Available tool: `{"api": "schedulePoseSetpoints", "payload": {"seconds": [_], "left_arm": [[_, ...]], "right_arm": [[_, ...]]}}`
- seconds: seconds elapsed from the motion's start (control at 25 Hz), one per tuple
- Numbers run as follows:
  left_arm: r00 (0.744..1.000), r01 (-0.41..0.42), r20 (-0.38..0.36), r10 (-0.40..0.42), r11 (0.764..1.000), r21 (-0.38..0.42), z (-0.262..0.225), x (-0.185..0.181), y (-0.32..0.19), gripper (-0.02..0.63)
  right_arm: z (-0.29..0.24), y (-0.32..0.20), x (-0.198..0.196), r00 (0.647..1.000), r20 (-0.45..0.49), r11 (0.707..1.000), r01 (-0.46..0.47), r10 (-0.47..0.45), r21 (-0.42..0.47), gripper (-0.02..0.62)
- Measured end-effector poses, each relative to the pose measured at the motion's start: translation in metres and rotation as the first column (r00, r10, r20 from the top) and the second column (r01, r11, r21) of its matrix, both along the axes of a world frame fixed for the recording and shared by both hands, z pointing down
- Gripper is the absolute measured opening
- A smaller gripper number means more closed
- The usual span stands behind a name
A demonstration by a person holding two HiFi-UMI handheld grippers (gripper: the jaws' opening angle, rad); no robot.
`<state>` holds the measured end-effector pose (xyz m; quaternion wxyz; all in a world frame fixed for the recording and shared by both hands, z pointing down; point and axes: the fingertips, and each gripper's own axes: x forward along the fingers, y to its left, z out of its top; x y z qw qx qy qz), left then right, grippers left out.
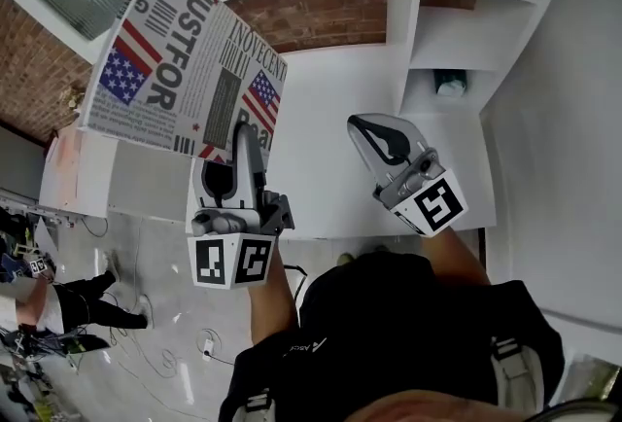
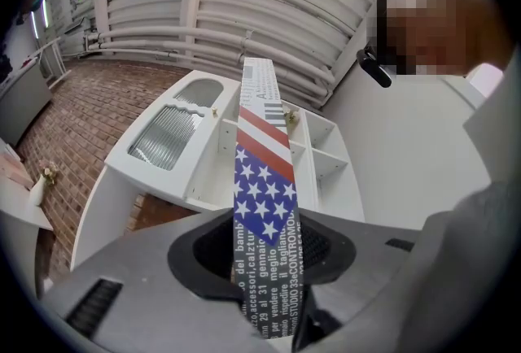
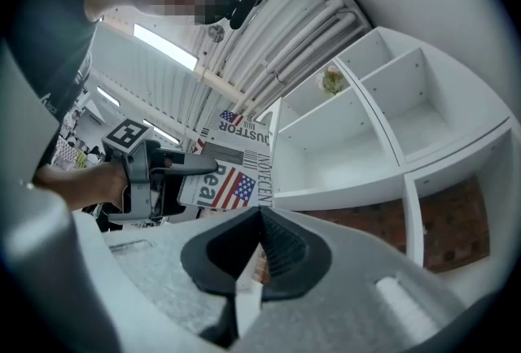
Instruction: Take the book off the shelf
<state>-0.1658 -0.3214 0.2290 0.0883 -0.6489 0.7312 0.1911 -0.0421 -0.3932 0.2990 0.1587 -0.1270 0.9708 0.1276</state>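
Newsprint lettering and American flag patches are covering the thin, flat book (image 1: 185,60), and the grey hand-held left gripper (image 1: 245,133) is clamping it by its lower edge. In the left gripper view the book (image 2: 264,180) is standing edge-on between the two black-padded jaws of that gripper (image 2: 264,278), which are pressing on both of its faces, and its far end is rising toward the ceiling. The book is hanging in the air well clear of the white compartmented shelf (image 1: 466,31), off to the left of it in the head view, with the red brick wall (image 1: 311,17) showing behind.

The grey hand-held right gripper (image 1: 374,133) is pointing toward the shelf, apart from the book. In its own view its jaws (image 3: 259,250) are meeting at the tips with nothing caught between them. That same view is showing the left gripper (image 3: 151,176) off to the left, gripping the book (image 3: 232,172) beside the open compartments of the shelf (image 3: 366,124).

A small pale green object (image 3: 332,81), too small to make out, is sitting in one upper compartment. The person, wearing a black top (image 1: 389,333), is standing over a light floor (image 1: 175,352) with cables trailing across it.
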Motion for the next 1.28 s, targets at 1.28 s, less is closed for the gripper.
{"api": "schedulePoseSetpoints", "payload": {"seconds": [1.28], "left_arm": [[1.000, -0.027, 0.016, 0.027, 0.999, 0.021, -0.0013, 0.0026, -0.0005, 0.152]], "right_arm": [[0.0054, 0.0043, -0.0001, 0.999, 0.008, 0.999, -0.041, 0.041, 0.030, 0.000]]}}
